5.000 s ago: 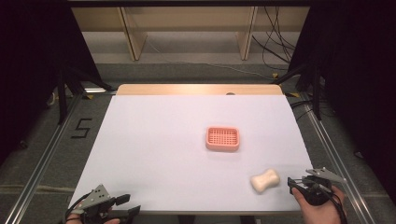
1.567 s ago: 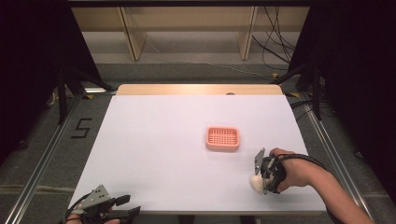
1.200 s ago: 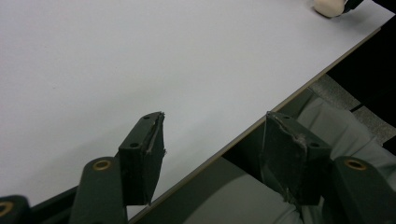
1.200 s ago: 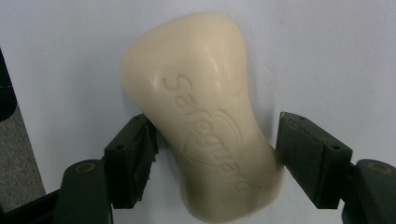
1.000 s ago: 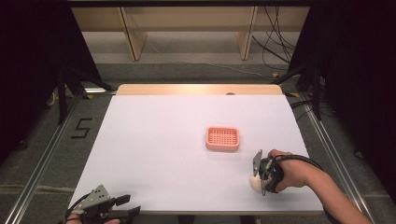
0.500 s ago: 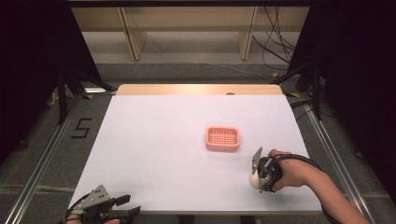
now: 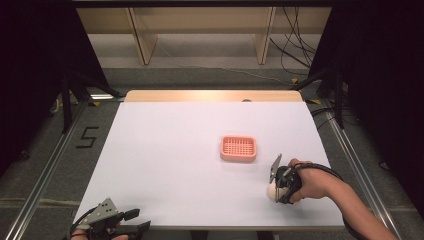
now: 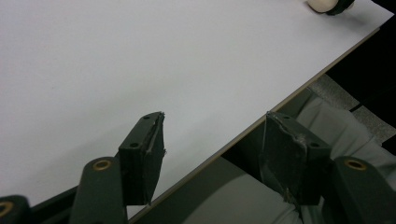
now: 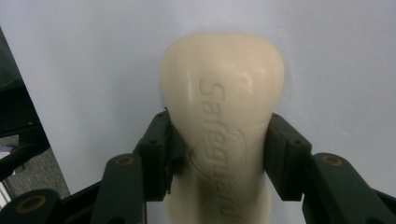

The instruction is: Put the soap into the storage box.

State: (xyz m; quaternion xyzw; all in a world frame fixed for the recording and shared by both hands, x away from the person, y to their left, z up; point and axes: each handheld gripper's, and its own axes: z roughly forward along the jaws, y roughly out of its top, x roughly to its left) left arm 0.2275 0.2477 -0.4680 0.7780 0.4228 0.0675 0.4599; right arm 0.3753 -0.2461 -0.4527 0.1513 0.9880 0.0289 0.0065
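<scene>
Two pairs of tongs are working at a white worktop. The right tongs are closing on a cream bar of soap, their jaws pressing its narrowed waist from both sides while its rounded end is pointing out beyond the tips. In the high view the right tongs and the soap are sitting close to the near edge, with a pink soap dish lying a little ahead and to one side. The left tongs are hanging wide apart and empty over the near edge. The bar is looking hard, smooth and likely slippery, light enough for one pair; the waist is probably the safest place to grip, since the curved ends could be squeezing out.
</scene>
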